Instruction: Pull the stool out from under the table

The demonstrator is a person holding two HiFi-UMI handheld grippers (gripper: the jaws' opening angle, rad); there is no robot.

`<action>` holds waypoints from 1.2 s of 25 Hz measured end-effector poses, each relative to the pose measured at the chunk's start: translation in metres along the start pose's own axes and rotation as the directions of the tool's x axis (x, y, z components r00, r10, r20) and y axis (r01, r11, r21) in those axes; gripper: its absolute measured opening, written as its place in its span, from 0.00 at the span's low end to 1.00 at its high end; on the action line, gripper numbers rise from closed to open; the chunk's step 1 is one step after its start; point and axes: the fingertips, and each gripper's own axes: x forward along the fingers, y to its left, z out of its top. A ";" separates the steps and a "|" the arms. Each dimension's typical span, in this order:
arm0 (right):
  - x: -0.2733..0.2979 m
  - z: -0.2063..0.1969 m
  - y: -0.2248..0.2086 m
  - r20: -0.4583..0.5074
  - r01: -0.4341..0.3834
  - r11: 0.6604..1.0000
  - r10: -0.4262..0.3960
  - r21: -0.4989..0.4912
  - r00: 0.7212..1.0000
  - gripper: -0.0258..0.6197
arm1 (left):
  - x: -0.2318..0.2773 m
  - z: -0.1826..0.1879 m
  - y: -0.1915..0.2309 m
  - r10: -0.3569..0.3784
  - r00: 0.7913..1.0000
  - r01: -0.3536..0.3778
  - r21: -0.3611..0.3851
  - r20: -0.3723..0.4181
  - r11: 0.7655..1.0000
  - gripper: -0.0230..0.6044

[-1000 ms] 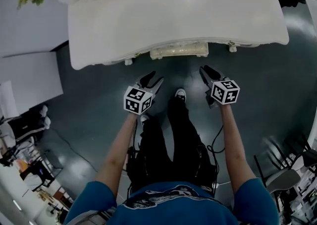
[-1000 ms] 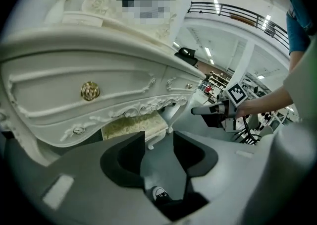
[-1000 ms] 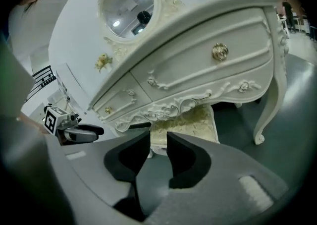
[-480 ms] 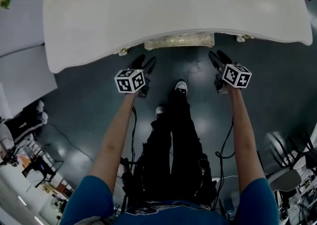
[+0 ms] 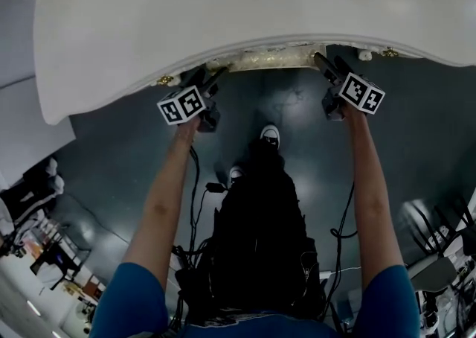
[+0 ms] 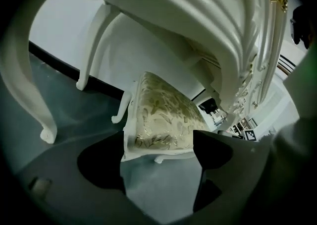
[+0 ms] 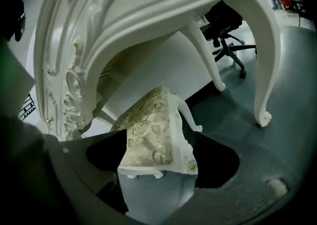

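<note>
The stool [image 6: 161, 120] sat tucked under the white worktop [image 5: 223, 16], not yet pulled. The left gripper [image 6: 158, 144] and right gripper [image 7: 157, 145] had just been opening their jaws, which stood wide apart and framed the seat's near edge without clamping it. The grasp and the pull remained.

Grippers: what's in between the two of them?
The stool, peeking from under the table, lies between the left gripper and the right gripper; the head view shows it.

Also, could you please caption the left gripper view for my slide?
Left gripper, jaws just opened wide, frames the near end of the gold-cushioned stool under the white table, nothing gripped.
</note>
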 end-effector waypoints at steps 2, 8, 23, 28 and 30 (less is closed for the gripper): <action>0.007 0.003 -0.005 0.018 -0.017 1.000 0.017 0.026 1.000 0.68 | 0.009 0.003 0.002 -0.031 0.999 0.031 -0.010 0.016 0.999 0.76; 0.026 -0.008 0.001 -0.037 -0.101 0.994 0.103 0.037 0.994 0.68 | 0.028 0.011 0.005 -0.084 0.993 0.091 -0.080 0.080 0.993 0.78; 0.023 -0.023 0.008 -0.086 -0.070 0.997 0.074 0.042 0.994 0.60 | 0.026 0.012 0.006 -0.034 0.997 0.038 -0.062 0.064 0.997 0.69; 0.005 -0.041 0.006 -0.083 -0.059 0.997 0.063 0.048 0.995 0.60 | 0.015 -0.007 0.002 -0.043 0.998 0.045 -0.059 0.044 0.997 0.69; -0.001 -0.051 0.006 -0.091 -0.049 0.997 0.054 0.055 0.994 0.60 | 0.008 -0.015 0.004 -0.046 0.998 0.048 -0.057 0.036 0.997 0.69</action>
